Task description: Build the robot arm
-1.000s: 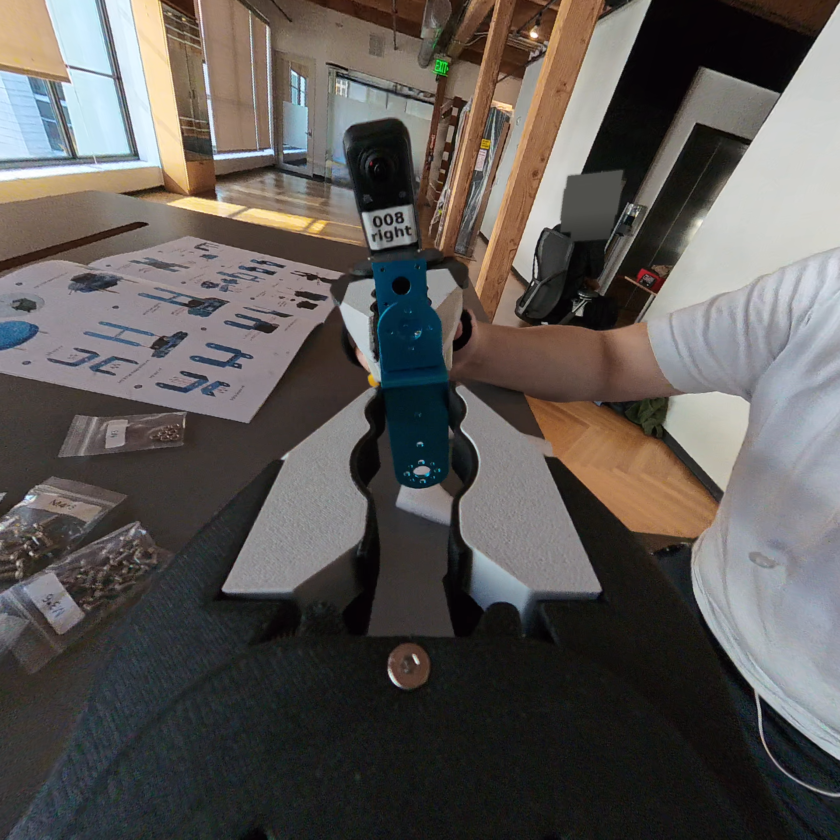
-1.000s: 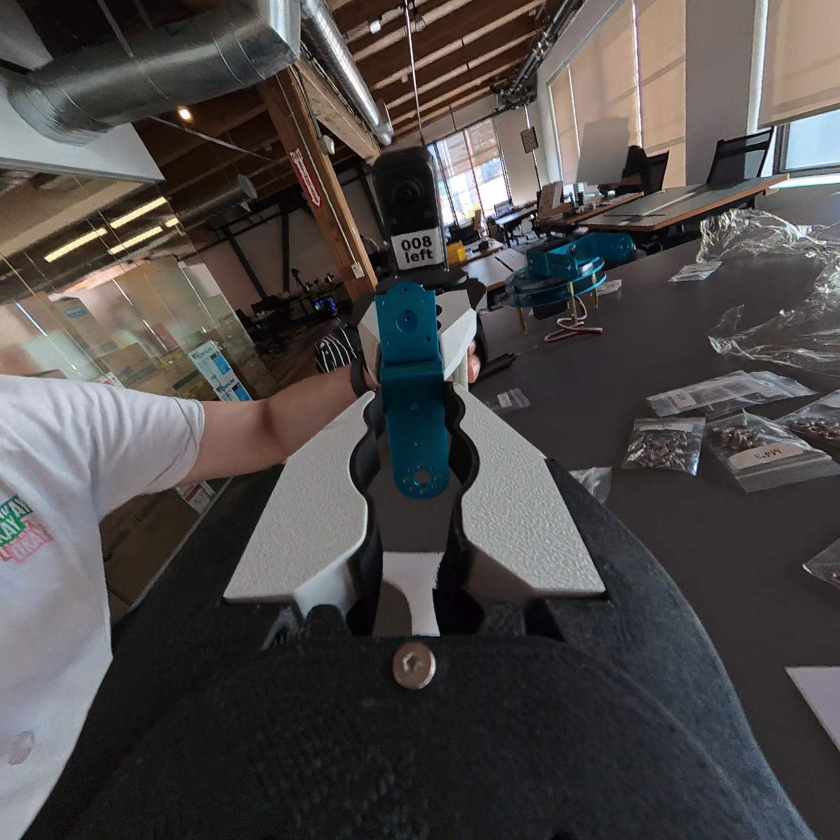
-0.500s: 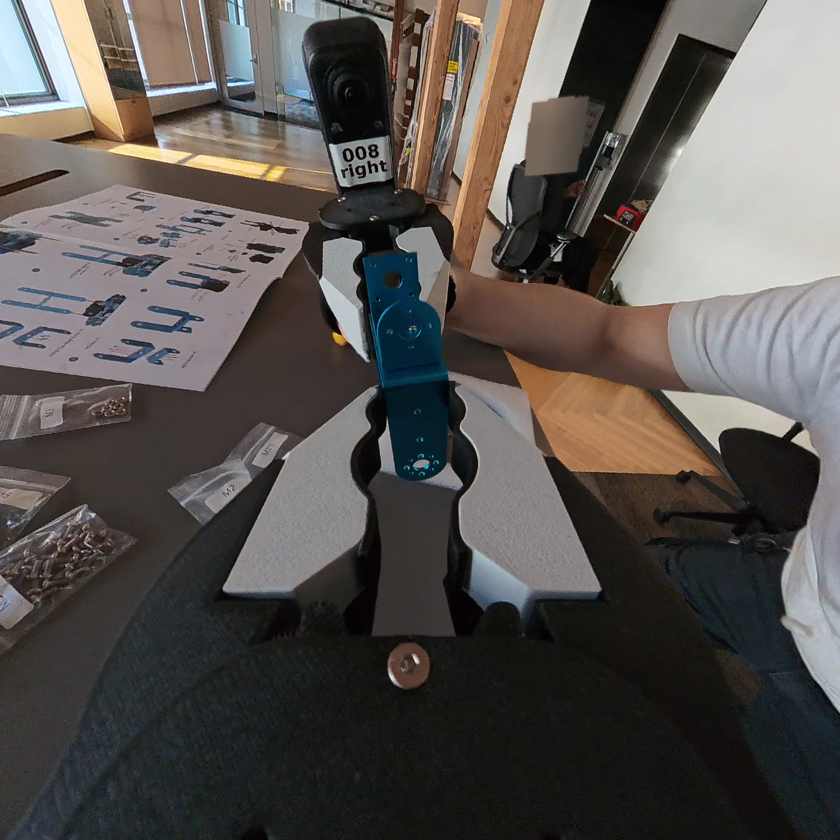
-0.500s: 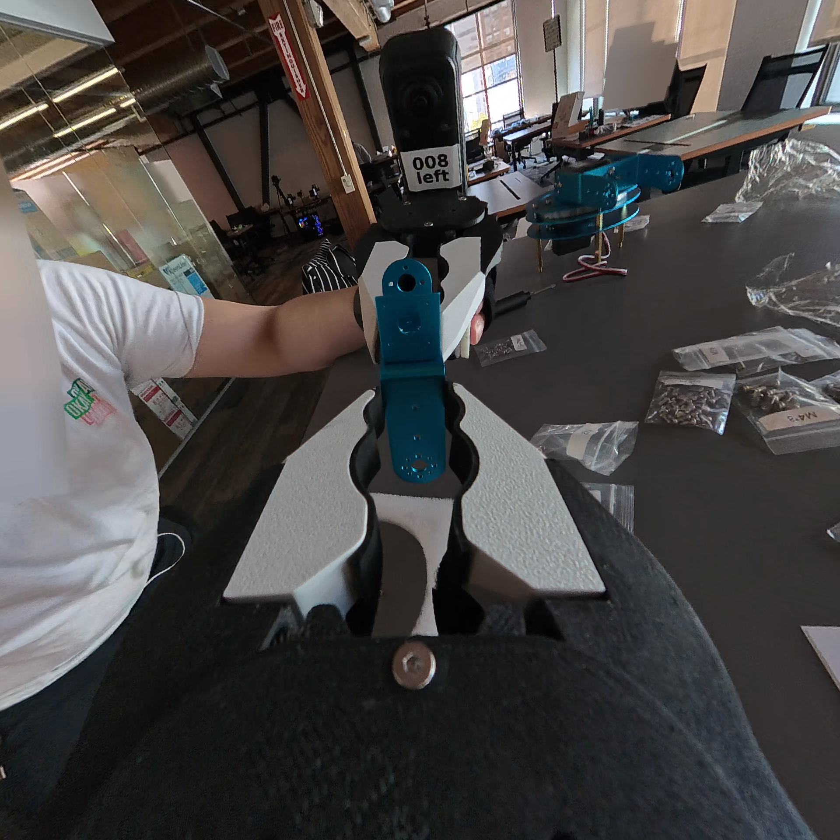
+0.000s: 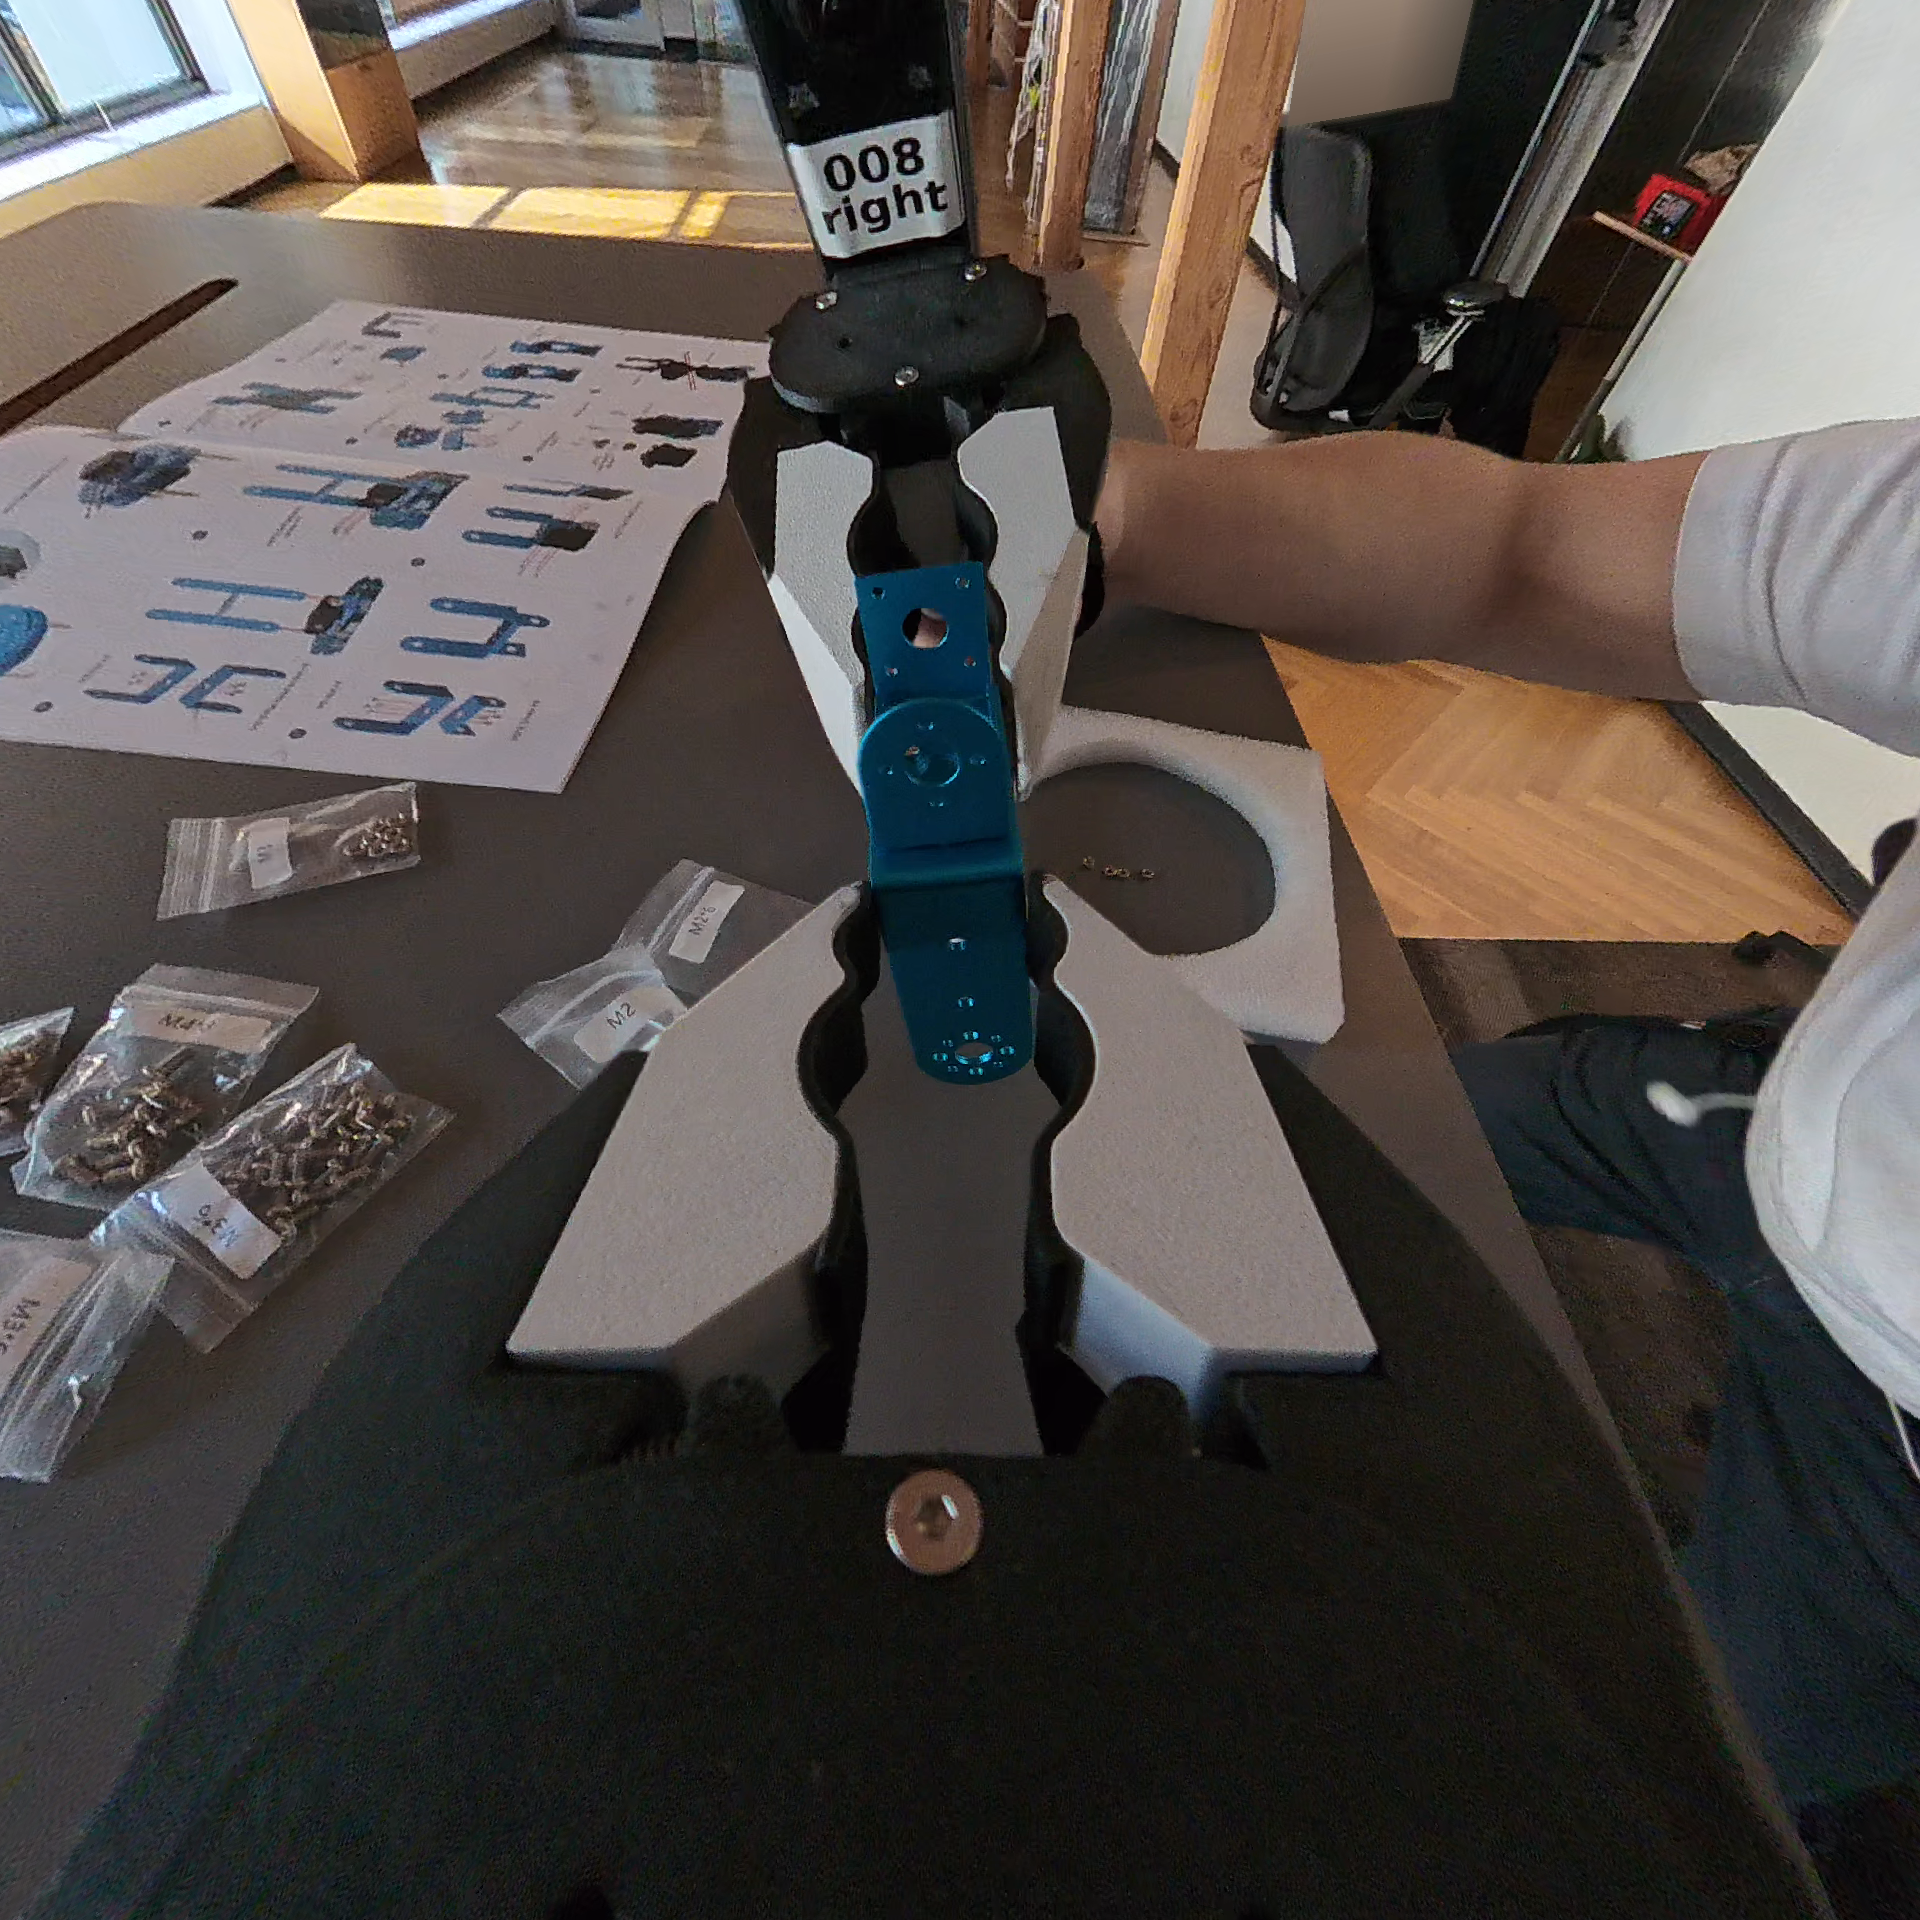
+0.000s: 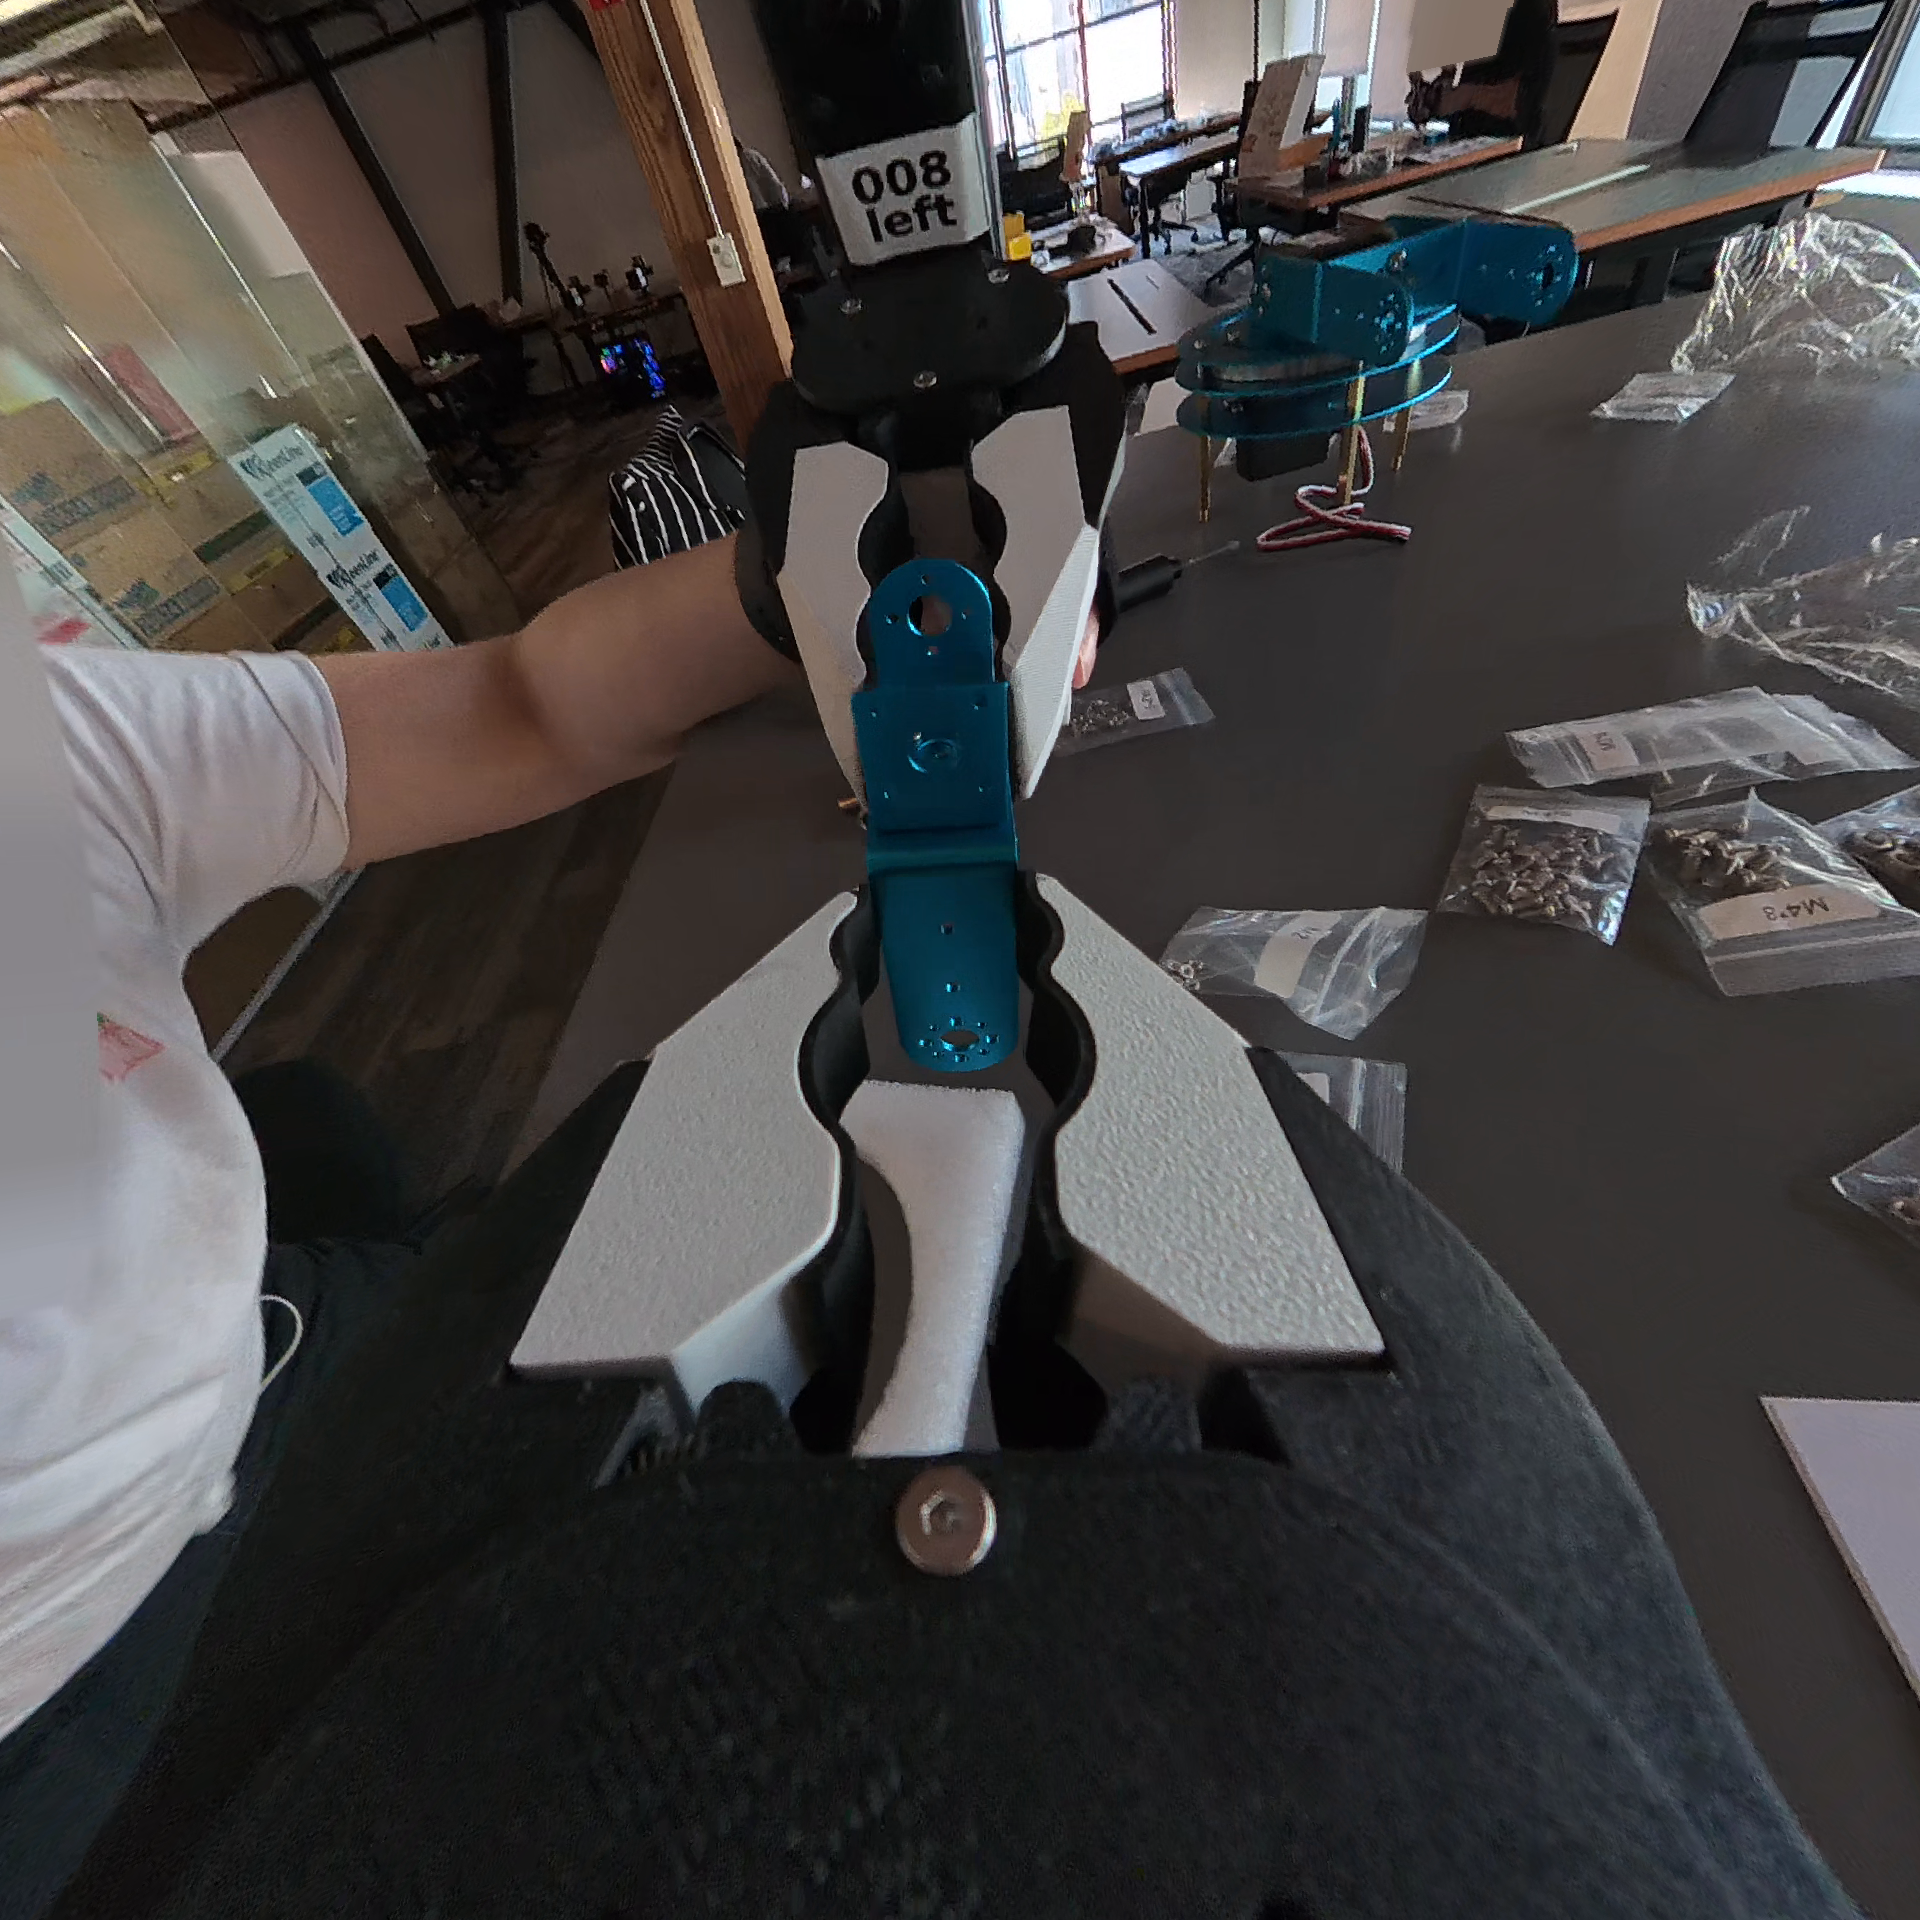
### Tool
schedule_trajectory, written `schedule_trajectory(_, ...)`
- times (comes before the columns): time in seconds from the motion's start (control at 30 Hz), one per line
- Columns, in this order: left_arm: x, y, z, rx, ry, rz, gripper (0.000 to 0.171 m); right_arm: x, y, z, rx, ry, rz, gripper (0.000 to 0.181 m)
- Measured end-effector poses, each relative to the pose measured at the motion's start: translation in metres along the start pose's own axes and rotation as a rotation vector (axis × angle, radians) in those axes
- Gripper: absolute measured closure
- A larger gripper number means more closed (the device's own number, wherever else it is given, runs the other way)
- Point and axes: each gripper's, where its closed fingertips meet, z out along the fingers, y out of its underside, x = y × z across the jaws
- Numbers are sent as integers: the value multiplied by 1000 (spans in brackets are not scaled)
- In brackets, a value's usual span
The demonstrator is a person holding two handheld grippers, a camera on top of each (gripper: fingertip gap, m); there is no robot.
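Note:
My left gripper (image 5: 951,894) and my right gripper (image 6: 945,899) face each other tip to tip above the dark table (image 5: 499,831). Each is shut on one end of a blue metal bracket piece (image 5: 961,987) with round hole patterns; it bridges the gap between them. It looks like two brackets overlapped in the middle, but I cannot tell if they are fastened. The right gripper (image 5: 935,769) shows across from me in the left wrist view, the left gripper (image 6: 935,779) in the right wrist view. The bracket (image 6: 940,966) is level with both sets of fingertips.
Several small bags of screws (image 5: 260,1143) (image 6: 1548,862) and printed sheets (image 5: 343,582) lie on the table. A white foam block with a round cut-out (image 5: 1288,935) sits under the grippers. A blue assembled base (image 6: 1340,312) and crumpled plastic wrap (image 6: 1818,291) stand farther off. A person's arm (image 5: 1403,561) reaches in. Left and right tips are no more than a few centimetres apart.
Both grippers have tilted down toward the table together, still holding the blue bracket piece between them. More of the table, bags and foam now shows. The grips have not changed.

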Motion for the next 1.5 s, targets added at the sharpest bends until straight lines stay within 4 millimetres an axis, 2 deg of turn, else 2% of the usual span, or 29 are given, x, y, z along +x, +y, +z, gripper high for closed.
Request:
schedule_trajectory(0.23,2,13,-3,-73,19,-16,146,1,11,10,-72,12,-45,156)
schedule_trajectory(0.43,0,30,1,-157,-9,56,146,3,23,12,-144,59,-100,156)
schedule_trajectory(0.93,-6,33,2,-153,-17,0,145,12,26,10,-159,106,-58,155)
schedule_trajectory(1.13,-5,34,1,-172,-30,53,142,11,26,10,-162,100,-64,156)
schedule_trajectory(1.2,-7,28,-5,-169,-68,70,131,13,26,9,-158,106,-48,157)
schedule_trajectory(1.37,-2,-9,-27,-48,-183,221,123,14,26,10,-157,96,-20,157)
schedule_trajectory(1.43,4,-14,-28,-19,-155,220,123,13,26,11,-161,90,-23,157)
schedule_trajectory(1.5,6,-11,-28,0,-90,139,124,11,26,12,-167,83,-28,157)
